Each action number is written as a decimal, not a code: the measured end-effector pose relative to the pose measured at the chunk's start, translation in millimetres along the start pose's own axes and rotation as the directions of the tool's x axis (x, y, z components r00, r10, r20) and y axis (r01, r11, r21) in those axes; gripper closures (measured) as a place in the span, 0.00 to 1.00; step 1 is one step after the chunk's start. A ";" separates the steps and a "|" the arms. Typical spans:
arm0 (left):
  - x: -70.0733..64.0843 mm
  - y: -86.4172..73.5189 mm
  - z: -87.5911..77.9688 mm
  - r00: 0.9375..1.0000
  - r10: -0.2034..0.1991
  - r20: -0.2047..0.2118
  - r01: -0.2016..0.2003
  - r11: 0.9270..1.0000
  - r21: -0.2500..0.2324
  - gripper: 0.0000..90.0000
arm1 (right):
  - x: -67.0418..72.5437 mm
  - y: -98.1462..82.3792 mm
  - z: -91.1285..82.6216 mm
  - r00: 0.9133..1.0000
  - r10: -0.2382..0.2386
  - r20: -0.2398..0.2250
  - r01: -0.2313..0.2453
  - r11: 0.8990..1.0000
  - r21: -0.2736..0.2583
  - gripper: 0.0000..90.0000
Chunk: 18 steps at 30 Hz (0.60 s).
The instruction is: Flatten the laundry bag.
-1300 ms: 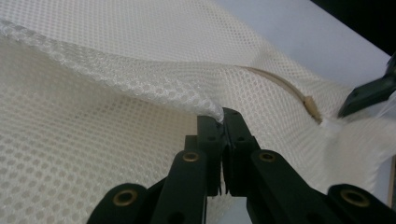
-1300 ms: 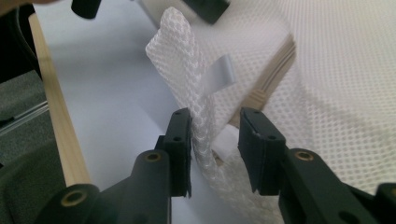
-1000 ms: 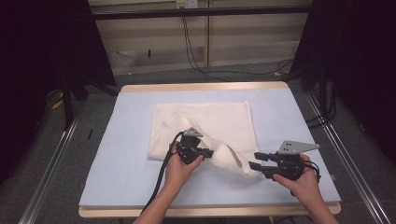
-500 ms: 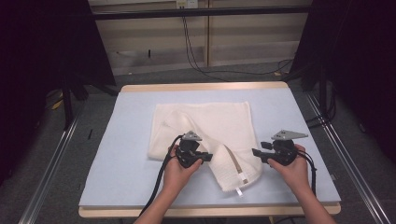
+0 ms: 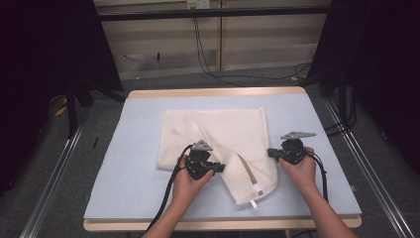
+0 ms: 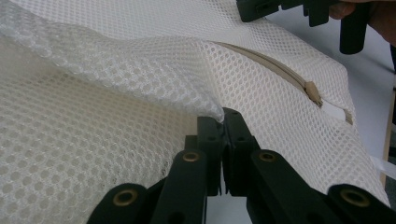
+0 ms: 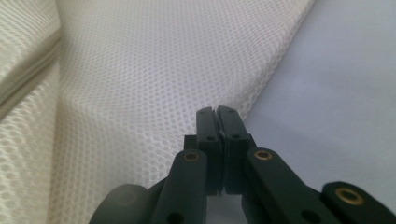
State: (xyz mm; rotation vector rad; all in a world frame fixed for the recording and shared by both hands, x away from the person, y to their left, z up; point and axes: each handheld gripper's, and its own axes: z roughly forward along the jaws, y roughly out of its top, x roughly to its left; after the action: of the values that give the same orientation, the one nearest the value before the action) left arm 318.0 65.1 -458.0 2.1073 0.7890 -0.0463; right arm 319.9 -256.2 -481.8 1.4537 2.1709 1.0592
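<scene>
On the padded table [image 5: 124, 163], the left gripper [image 5: 218, 168] has its jaws clamped on a fold of the cream mesh laundry bag [image 5: 223, 131], which lies mid-table. The right gripper [image 5: 271, 152] sits at the bag's right edge, jaws pressed together (whether on mesh, I cannot tell). The thin pinch may slip if tugged, snagging the zipper [image 6: 312, 92].

Beyond your left gripper [image 6: 224, 122], the cream mesh zippered bag [image 6: 116, 93] runs off the frame's left edge, and your right gripper [image 6: 299, 11] is cropped at the top. Whether mesh sits between the right gripper's closed jaws is unclear.
</scene>
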 end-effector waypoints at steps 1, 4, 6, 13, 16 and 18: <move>0.1 0.2 0.3 1.000 0.003 0.004 -0.003 1.000 -0.002 0.97 | -0.4 0.0 -0.5 1.000 0.004 0.015 -0.004 1.000 -0.014 0.99; -1.1 1.5 1.1 1.000 0.002 0.010 -0.002 1.000 -0.006 0.97 | -7.3 0.5 -4.1 0.997 0.032 0.071 -0.027 0.997 -0.071 0.99; -2.6 2.3 2.9 1.000 0.009 0.012 -0.009 1.000 -0.005 0.97 | -12.4 1.7 -7.7 0.993 0.049 0.112 -0.039 0.995 -0.089 0.99; -6.7 2.4 3.4 1.000 0.019 0.023 -0.019 1.000 -0.006 0.98 | -34.6 -2.2 -19.0 0.976 0.094 0.197 -0.071 0.990 -0.120 0.99; -10.4 0.4 3.5 0.999 0.028 0.022 -0.028 1.000 -0.001 0.98 | -37.9 -5.7 -21.3 0.974 0.098 0.205 -0.074 0.990 -0.122 0.98; -11.0 -1.5 4.8 1.000 0.019 0.021 -0.019 1.000 -0.002 0.97 | -36.3 -6.1 -23.1 0.976 0.096 0.197 -0.072 0.990 -0.123 0.93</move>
State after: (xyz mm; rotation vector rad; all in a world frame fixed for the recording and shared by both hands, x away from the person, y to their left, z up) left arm 309.5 56.5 -458.8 2.1092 0.7557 -0.0574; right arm 317.2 -299.1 -475.5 1.5404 1.8917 0.9979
